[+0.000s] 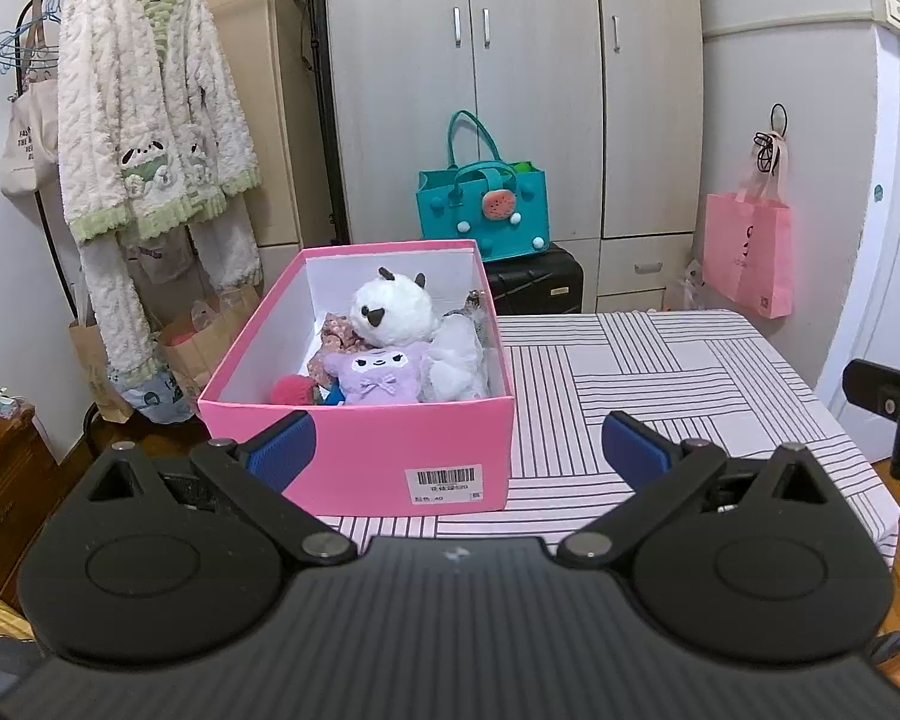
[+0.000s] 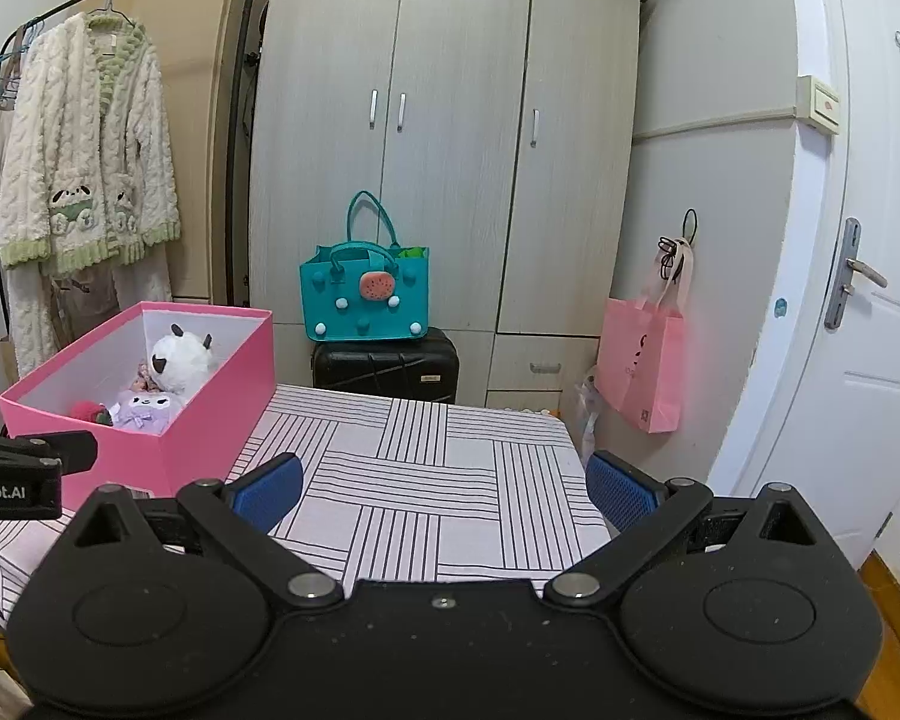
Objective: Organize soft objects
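Observation:
A pink box (image 1: 354,450) stands on the left part of the striped table (image 1: 660,372). Inside lie a white panda plush (image 1: 393,309), a purple plush (image 1: 381,375), a white fluffy toy (image 1: 459,360), a red pompom (image 1: 294,390) and a floral cloth (image 1: 333,330). My left gripper (image 1: 459,450) is open and empty, just in front of the box's near wall. My right gripper (image 2: 444,489) is open and empty above the striped table (image 2: 426,480), to the right of the pink box (image 2: 210,414). The panda plush (image 2: 177,360) and purple plush (image 2: 144,411) show there too.
A teal bag (image 1: 486,204) sits on a black suitcase (image 1: 537,285) behind the table, before a wardrobe (image 1: 510,90). A pink tote (image 1: 747,252) hangs at the right wall by a white door (image 2: 870,300). A fluffy robe (image 1: 150,120) hangs on a rack at left.

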Action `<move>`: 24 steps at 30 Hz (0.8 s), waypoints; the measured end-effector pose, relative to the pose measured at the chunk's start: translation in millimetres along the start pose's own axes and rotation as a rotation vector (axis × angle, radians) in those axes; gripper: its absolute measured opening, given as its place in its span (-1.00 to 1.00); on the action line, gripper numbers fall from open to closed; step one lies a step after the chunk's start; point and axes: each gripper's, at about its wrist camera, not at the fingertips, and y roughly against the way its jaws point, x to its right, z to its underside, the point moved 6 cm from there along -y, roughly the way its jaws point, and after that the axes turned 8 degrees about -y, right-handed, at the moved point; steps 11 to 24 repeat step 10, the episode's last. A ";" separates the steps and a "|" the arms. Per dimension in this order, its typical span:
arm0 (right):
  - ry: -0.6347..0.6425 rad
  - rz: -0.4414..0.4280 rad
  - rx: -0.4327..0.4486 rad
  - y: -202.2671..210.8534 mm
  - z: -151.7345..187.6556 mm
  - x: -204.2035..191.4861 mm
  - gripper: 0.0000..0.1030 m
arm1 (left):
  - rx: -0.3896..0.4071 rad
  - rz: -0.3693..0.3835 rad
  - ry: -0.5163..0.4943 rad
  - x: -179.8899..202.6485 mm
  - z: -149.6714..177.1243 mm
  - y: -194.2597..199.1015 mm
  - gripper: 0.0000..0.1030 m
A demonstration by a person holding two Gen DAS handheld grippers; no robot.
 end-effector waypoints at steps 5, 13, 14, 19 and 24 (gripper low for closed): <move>-0.005 0.002 -0.001 2.0 1.3 0.5 0.98 | 0.002 -0.001 0.000 -0.4 -0.2 0.6 1.00; -0.004 0.001 -0.002 2.1 1.6 0.4 0.98 | -0.001 -0.003 0.001 -0.4 0.1 1.2 1.00; -0.004 0.001 -0.002 2.1 1.6 0.4 0.98 | -0.001 -0.003 0.001 -0.4 0.1 1.2 1.00; -0.004 0.001 -0.002 2.1 1.6 0.4 0.98 | -0.001 -0.003 0.001 -0.4 0.1 1.2 1.00; -0.004 0.001 -0.002 2.1 1.6 0.4 0.98 | -0.001 -0.003 0.001 -0.4 0.1 1.2 1.00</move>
